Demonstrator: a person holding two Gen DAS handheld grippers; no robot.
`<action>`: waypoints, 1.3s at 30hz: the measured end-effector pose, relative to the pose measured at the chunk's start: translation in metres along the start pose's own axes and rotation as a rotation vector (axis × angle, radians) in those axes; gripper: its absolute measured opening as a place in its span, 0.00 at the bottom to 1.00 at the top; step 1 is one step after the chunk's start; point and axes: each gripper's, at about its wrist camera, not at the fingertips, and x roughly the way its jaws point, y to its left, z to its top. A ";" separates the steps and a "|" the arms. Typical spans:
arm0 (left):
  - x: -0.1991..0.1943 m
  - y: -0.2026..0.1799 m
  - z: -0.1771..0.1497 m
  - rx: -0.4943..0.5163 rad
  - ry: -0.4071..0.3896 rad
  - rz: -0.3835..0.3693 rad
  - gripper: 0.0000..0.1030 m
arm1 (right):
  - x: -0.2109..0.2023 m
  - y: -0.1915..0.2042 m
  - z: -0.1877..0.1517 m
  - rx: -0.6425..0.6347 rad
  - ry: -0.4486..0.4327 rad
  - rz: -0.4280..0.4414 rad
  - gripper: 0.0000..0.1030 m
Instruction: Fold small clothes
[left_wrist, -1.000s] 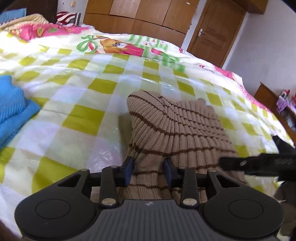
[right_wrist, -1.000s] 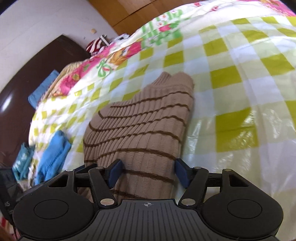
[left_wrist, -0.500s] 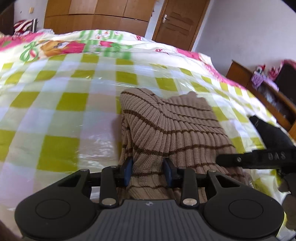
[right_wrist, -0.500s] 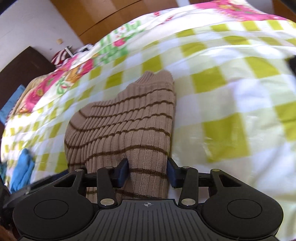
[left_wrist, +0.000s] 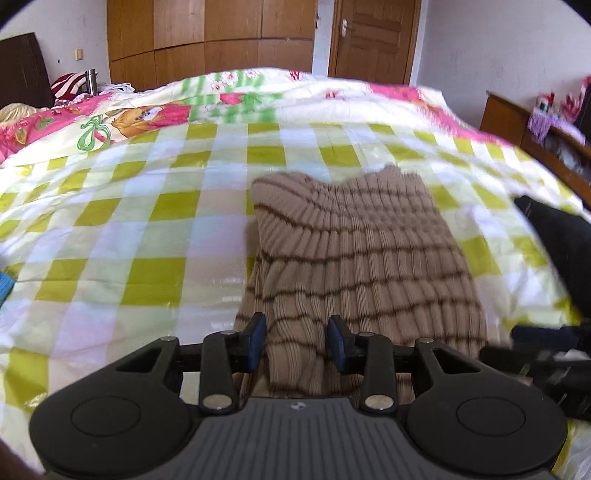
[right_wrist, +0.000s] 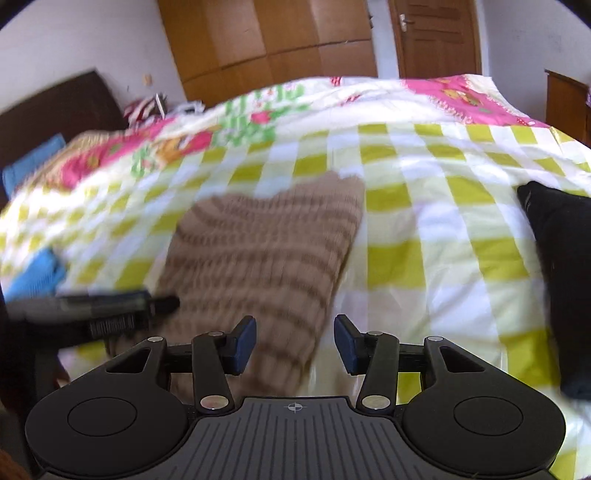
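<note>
A tan ribbed sweater with thin brown stripes lies folded on the bed's checked quilt, its rounded far end toward the wardrobe and its near end under both tools. The left gripper sits at the sweater's near left corner with a ridge of knit bunched up between its blue pads; the gap is narrow and the cloth fills it, so it looks clamped on the fabric. The right gripper is at the near right edge of the sweater; its pads stand a little wider, the left one against the knit, the right one over bare quilt with a clear gap to the cloth, so it holds nothing. That view is smeared by motion, and finer detail of the edge is lost.

In the left view the right tool shows as a dark bar low at the right edge, just beside the sweater. In the right view the left tool shows as a dark bar at the left, touching the sweater's left side.

A black garment lies on the quilt to the right of the sweater, apart from it. Something blue lies well off to the left. A door stands beyond the bed, to the right of the wardrobe
</note>
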 end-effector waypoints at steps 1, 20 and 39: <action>0.002 -0.002 -0.003 0.013 0.011 0.013 0.48 | 0.008 0.000 -0.005 -0.006 0.041 -0.004 0.44; -0.078 -0.009 -0.043 -0.058 -0.087 0.044 0.91 | -0.048 0.016 -0.033 0.036 -0.048 0.011 0.45; -0.090 -0.020 -0.083 -0.042 -0.010 0.129 1.00 | -0.052 0.033 -0.074 0.012 0.001 -0.023 0.45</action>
